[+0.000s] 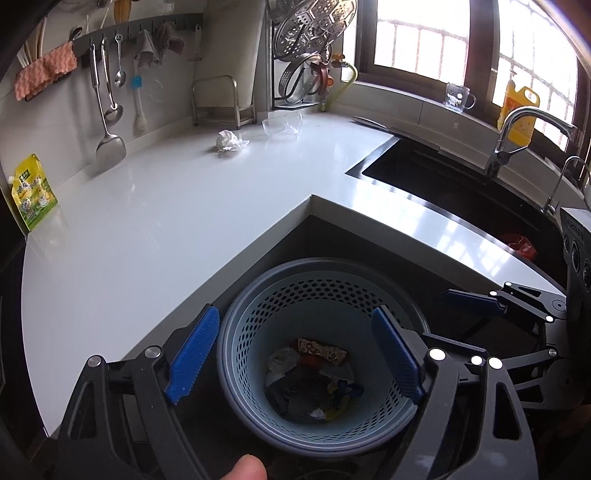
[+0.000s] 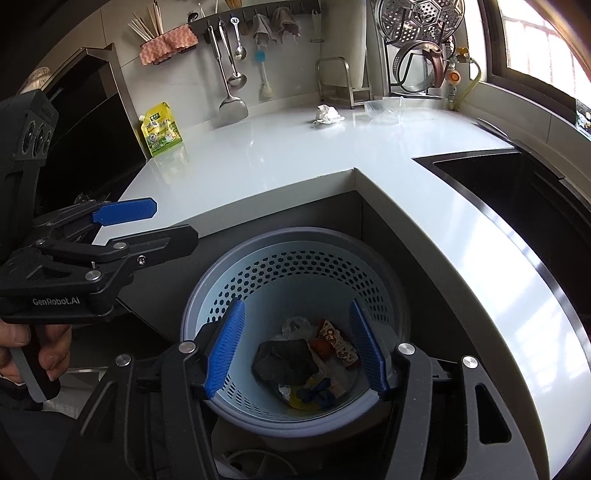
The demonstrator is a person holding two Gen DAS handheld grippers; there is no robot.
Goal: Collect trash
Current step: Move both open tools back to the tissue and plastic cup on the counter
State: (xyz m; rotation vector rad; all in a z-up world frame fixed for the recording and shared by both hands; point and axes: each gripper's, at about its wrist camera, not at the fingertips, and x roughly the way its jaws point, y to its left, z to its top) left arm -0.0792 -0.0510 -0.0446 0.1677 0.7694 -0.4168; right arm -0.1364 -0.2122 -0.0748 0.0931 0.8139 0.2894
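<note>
A pale blue perforated trash basket (image 1: 258, 317) (image 2: 258, 280) stands on the floor in the counter's inner corner, holding several wrappers and a dark rag (image 1: 295, 395) (image 2: 284, 358). My left gripper (image 1: 295, 354) is open and empty above the basket. My right gripper (image 2: 295, 347) is open and empty above it too. A crumpled white tissue (image 1: 229, 142) (image 2: 327, 114) and a clear plastic container (image 1: 282, 123) (image 2: 384, 109) lie at the back of the white counter (image 1: 166, 206) (image 2: 277, 155). A yellow-green pouch (image 1: 35, 194) (image 2: 160, 129) leans at the left wall.
A dark sink (image 1: 461, 192) (image 2: 517, 192) with a tap (image 1: 517, 129) is at the right; a red scrap (image 1: 521, 245) lies in it. Utensils (image 1: 107, 110) hang on the wall rail. A steamer rack (image 1: 314, 33) stands in the corner.
</note>
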